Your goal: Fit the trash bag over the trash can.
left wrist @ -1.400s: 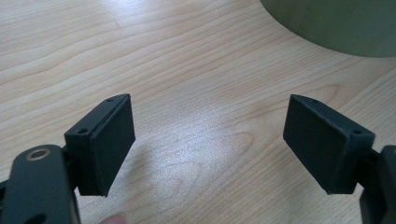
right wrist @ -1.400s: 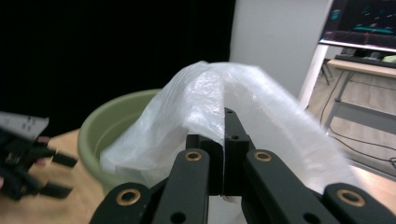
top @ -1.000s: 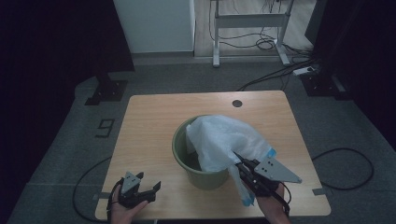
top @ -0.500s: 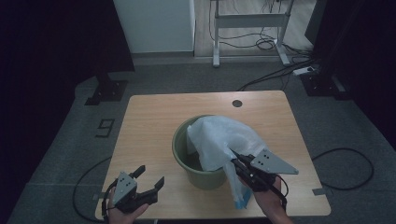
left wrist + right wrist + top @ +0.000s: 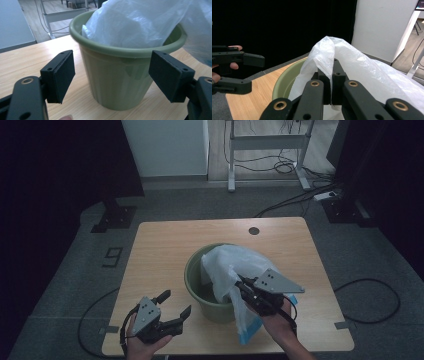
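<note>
From the high view, you are lining the green bin [image 5: 212,285] with the white plastic bag [image 5: 235,270]. The bin stands a little toward the near edge of the tabletop [image 5: 165,250], right of its middle, and the bag spills over the rim on the near right side. Your right gripper [image 5: 241,286] is pinched on the bag film at that rim. Your left gripper [image 5: 176,305] hangs over the near left corner, jaws apart and empty, aimed at the bin.

In the left gripper view, the two pads [image 5: 61,75] stand wide, framing the bin wall [image 5: 117,80] without touching it; the bag [image 5: 135,22] bulges above the rim.

In the right gripper view, the jaws are together with the film [image 5: 329,57] clamped between them, and the left gripper [image 5: 237,72] shows beyond the bin rim [image 5: 287,77].

The next move, I judge, is for your left gripper to reach the free edge of the bag so both can spread it over the rim; keep the right pinch firm.

Against the frame a second ago, your left gripper has lifted off the table edge toward the bin; the right has shifted slightly, with the bag held as before.
</note>
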Demonstrator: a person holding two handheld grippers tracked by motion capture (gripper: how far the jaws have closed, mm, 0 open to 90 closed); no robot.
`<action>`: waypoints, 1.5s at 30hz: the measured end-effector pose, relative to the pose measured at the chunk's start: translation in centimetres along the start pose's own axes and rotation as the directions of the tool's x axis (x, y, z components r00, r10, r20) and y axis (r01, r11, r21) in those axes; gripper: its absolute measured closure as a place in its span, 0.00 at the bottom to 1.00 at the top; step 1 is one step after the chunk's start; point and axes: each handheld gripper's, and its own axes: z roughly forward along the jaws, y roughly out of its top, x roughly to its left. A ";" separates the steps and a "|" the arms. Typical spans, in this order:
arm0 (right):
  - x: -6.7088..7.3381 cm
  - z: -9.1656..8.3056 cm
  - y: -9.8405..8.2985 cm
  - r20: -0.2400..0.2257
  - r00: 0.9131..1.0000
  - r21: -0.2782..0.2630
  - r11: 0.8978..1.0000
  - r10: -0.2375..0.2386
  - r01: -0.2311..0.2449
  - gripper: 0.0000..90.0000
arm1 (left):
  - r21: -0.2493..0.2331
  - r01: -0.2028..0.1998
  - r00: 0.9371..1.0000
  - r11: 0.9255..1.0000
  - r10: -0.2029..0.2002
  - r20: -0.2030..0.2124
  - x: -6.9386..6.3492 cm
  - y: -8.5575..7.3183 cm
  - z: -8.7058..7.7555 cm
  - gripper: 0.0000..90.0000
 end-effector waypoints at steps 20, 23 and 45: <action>0.4 2.5 0.7 -0.016 1.000 0.048 0.998 0.027 -0.026 0.97 | -0.006 -0.031 0.998 0.999 0.032 0.052 -2.3 2.6 3.1 0.25; 0.5 2.6 0.7 -0.017 0.999 0.053 0.998 0.030 -0.029 0.96 | -0.004 -0.029 0.998 1.000 0.029 0.056 -2.6 2.8 4.0 0.26; 0.4 2.2 0.5 -0.040 0.998 0.053 0.998 0.044 -0.042 0.85 | -0.023 -0.055 0.998 0.998 0.055 0.015 -4.6 3.9 6.4 0.85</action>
